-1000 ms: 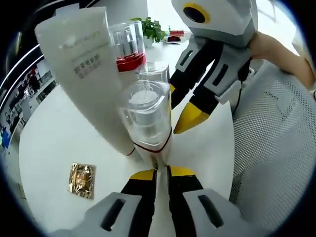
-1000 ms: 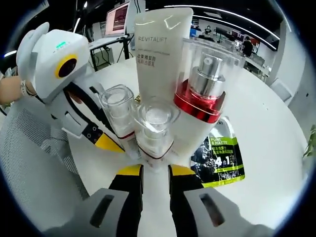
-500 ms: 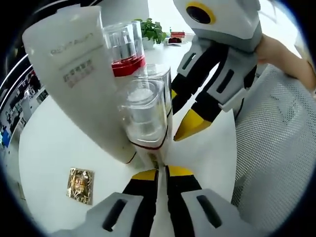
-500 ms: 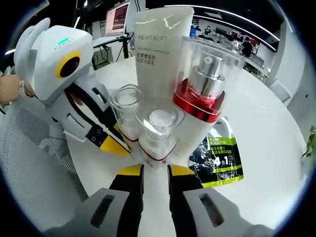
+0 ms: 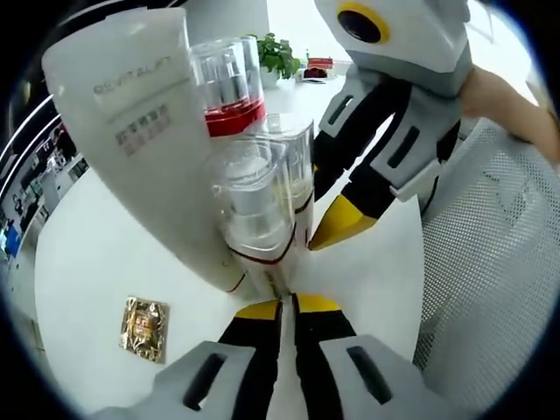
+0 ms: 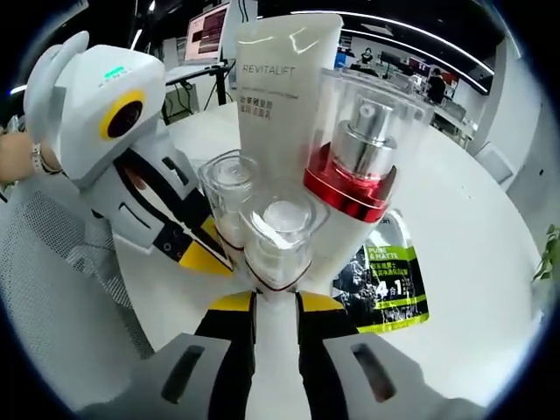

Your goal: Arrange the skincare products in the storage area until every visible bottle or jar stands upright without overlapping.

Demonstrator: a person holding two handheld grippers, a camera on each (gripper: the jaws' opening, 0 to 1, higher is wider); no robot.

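Two small clear-capped bottles stand close together on the white table, against a white REVITALIFT tube and a red-collared pump bottle. My left gripper is shut on the white base of one small bottle. My right gripper is shut on the base of the other small bottle. In the left gripper view, the right gripper's yellow fingertip rests beside its bottle. The left one's fingertip appears in the right gripper view.
A gold sachet lies flat on the table to the left of the tube. A black and green sachet lies behind the pump bottle. A white mesh chair stands at the table's edge. A potted plant sits far back.
Both small bottles have shifted a little closer together, and the two grippers have edged nearer each other. Both grips stay the same.
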